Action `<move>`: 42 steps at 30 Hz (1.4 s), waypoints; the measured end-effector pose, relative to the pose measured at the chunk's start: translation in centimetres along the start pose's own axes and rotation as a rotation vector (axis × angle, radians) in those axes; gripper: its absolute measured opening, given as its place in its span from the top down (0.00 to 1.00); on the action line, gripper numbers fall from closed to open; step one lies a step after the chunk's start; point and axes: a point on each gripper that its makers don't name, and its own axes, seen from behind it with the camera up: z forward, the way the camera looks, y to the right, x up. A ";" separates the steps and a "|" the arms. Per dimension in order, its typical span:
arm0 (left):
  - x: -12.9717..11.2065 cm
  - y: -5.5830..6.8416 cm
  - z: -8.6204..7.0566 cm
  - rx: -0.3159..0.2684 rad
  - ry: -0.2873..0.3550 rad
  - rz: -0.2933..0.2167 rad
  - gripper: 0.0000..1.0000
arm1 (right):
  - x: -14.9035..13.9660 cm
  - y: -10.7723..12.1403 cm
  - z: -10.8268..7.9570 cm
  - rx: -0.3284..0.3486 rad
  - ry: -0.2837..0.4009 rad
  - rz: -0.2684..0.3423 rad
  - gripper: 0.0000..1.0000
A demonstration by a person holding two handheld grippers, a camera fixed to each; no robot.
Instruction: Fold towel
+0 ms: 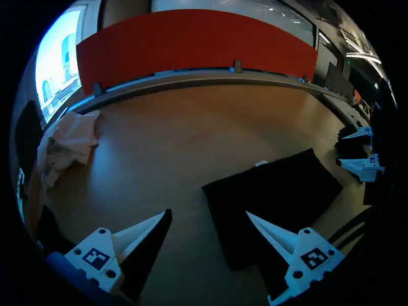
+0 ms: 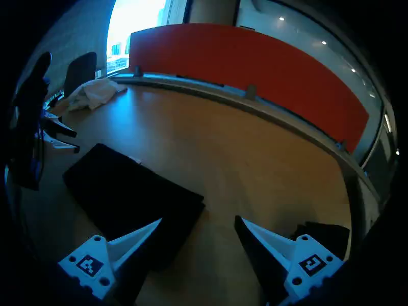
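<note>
- Pale cloth heap (image 1: pixel 69 143): lies on the table (image 1: pixel 168 132), well beyond the left finger of the left gripper (image 1: pixel 208 212). It is not part of this step; leave it alone.
- Left gripper: fingers spread wide, nothing between them. The black towel (image 1: pixel 275 199) lies flat ahead of and under its right finger.
- Right gripper (image 2: pixel 198 219): fingers wide apart and empty. The towel runs beneath its left finger.
- Procedure (judged): set each gripper on one corner of the same towel edge. Pinch, lift both corners together, keep the edge taut, and lay it square on the opposite edge.
</note>
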 end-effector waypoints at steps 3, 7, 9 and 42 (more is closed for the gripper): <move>-0.7 0.2 -0.7 0.001 -0.001 -0.011 0.03 | -0.4 -0.3 -0.6 0.008 0.000 0.001 0.00; -1.3 0.2 -1.3 0.009 -0.002 -0.022 0.03 | -0.8 -0.7 -1.1 0.026 0.000 -0.007 0.00; -1.6 0.1 -1.6 0.016 -0.001 -0.026 0.03 | -0.9 -1.1 -1.3 0.042 0.001 -0.014 0.00; -6.1 -2.4 -8.5 0.146 0.021 -0.128 0.03 | -4.1 -4.7 -2.2 0.286 -0.068 -0.171 0.01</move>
